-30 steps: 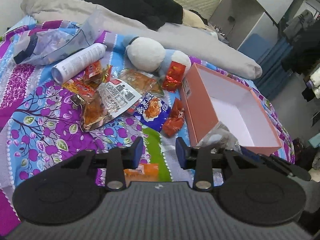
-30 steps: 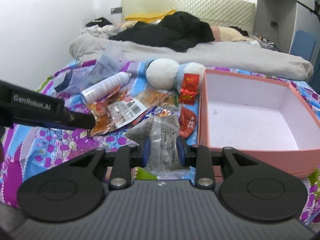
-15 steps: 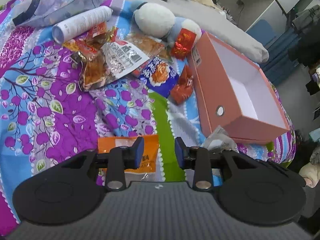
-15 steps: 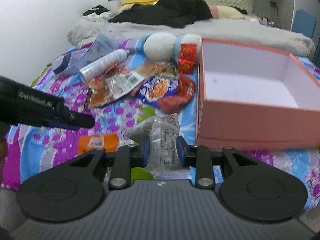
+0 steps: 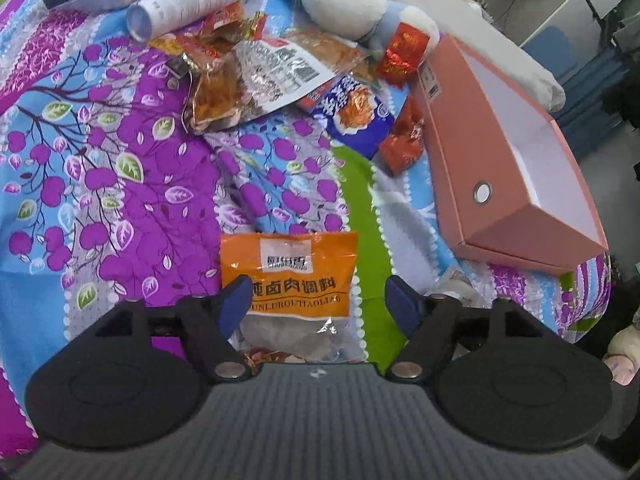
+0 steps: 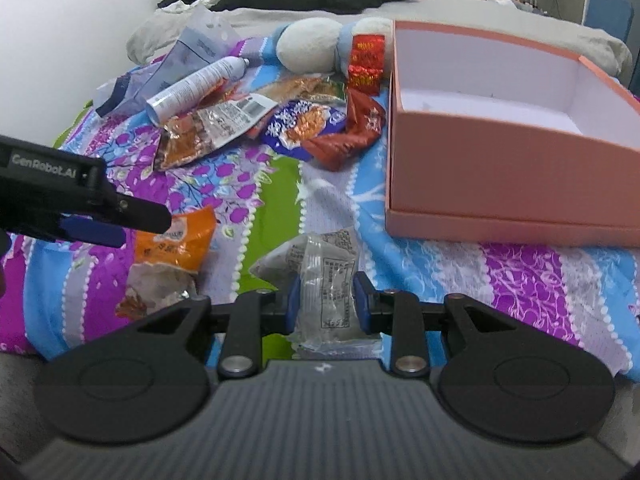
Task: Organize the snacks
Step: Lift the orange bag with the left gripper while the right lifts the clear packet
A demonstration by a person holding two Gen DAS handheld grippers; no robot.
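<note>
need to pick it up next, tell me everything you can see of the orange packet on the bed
The orange packet is a flat, glossy plastic pouch with a white label and dark printed characters on its orange upper part; its lower part is clear, showing a pale, greyish filling. It lies flat on the patterned bedspread, apart from the pink box. The left gripper hangs over its lower part, jaws just opened wide on either side, pads not pressing it.

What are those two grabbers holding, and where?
Right gripper pinches a clear snack packet across its middle. Left gripper, just opened, holds nothing; the orange packet lies between its jaws.
</note>
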